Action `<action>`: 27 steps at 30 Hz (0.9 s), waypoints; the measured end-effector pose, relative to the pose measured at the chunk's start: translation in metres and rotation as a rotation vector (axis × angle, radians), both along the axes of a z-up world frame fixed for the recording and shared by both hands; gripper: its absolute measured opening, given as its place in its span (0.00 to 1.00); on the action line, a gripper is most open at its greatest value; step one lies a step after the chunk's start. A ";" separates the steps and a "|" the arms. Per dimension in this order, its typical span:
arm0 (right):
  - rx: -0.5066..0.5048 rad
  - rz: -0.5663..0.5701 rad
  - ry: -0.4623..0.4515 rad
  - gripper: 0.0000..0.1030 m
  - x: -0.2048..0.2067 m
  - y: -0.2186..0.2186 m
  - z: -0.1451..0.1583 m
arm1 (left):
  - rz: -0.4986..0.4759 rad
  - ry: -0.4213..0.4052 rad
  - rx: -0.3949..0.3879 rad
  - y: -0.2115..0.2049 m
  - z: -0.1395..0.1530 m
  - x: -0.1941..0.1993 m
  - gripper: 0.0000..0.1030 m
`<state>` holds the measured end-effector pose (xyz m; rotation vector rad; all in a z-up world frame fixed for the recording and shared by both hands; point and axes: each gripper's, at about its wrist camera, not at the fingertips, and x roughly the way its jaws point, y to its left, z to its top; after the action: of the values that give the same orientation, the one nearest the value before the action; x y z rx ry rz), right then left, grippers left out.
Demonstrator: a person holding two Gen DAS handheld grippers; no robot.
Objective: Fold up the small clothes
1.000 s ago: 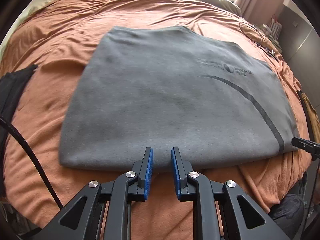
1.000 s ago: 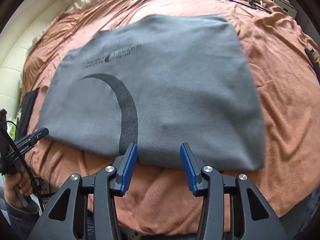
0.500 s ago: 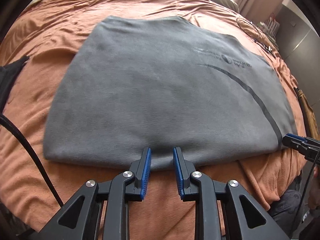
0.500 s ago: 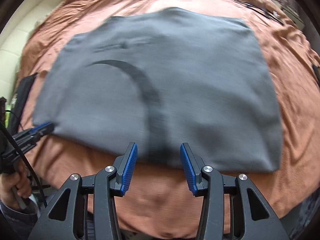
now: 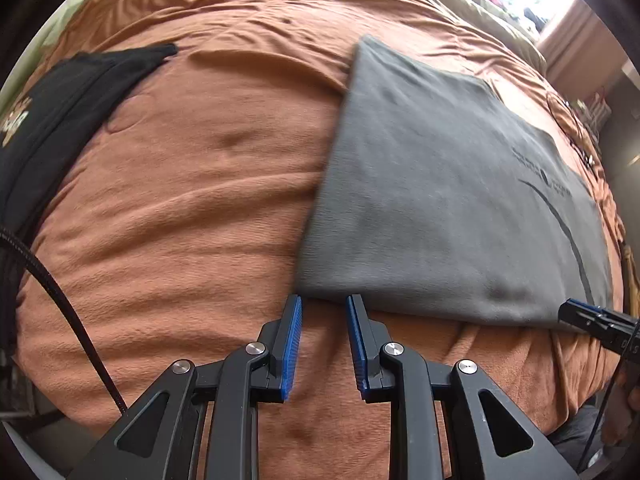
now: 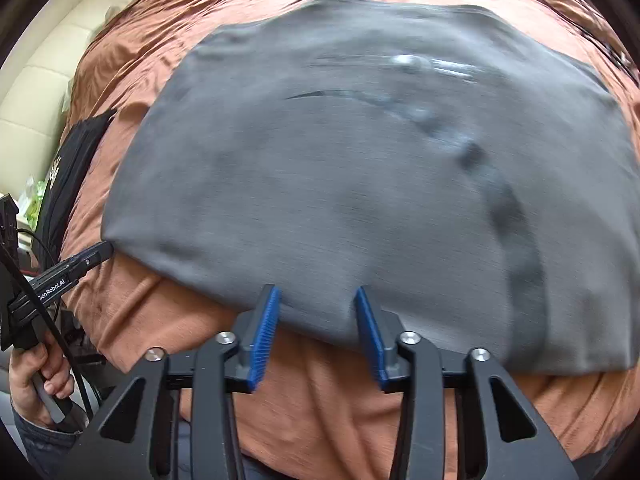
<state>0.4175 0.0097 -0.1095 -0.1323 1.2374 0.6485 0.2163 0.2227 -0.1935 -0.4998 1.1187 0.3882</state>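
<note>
A folded grey garment point(image 5: 440, 200) with a dark curved stripe lies flat on the orange bedspread point(image 5: 180, 220). My left gripper point(image 5: 323, 300) hovers at its near left corner, jaws narrowly open with only bedspread and the cloth's edge showing between them. My right gripper point(image 6: 317, 292) sits over the near edge of the grey garment point(image 6: 360, 180), left of the stripe. Its jaws are closing, the cloth's edge lies between them, and the pads do not press on it. Each gripper also shows in the other's view, the right gripper point(image 5: 592, 320) and the left gripper point(image 6: 80, 260).
A black garment point(image 5: 60, 120) lies at the bed's left side, also visible as the black garment point(image 6: 68, 168). A hand point(image 6: 36, 380) grips the left tool's handle. Cables point(image 5: 576, 120) lie at the far right. A beige padded headboard point(image 6: 32, 100) stands behind.
Both grippers slid left along the garment's near edge: the left from mid-edge to the left corner, the right past the stripe. The right jaws narrowed.
</note>
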 end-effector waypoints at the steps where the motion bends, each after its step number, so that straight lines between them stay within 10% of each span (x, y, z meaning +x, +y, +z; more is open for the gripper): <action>1: 0.005 0.007 0.005 0.25 -0.002 0.004 -0.001 | 0.006 -0.004 0.000 0.003 0.001 -0.003 0.24; 6: 0.001 0.043 0.004 0.22 -0.003 0.030 -0.008 | 0.024 -0.021 -0.027 0.015 0.002 -0.013 0.26; 11: -0.006 0.012 0.025 0.18 0.004 0.020 -0.013 | 0.031 -0.079 -0.054 0.019 0.007 -0.016 0.55; 27: -0.038 -0.074 -0.029 0.18 -0.003 -0.042 -0.017 | 0.106 -0.118 -0.185 0.028 -0.007 -0.015 0.55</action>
<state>0.4148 -0.0322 -0.1269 -0.1263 1.2209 0.5572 0.2016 0.2512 -0.2001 -0.7382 1.0211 0.3441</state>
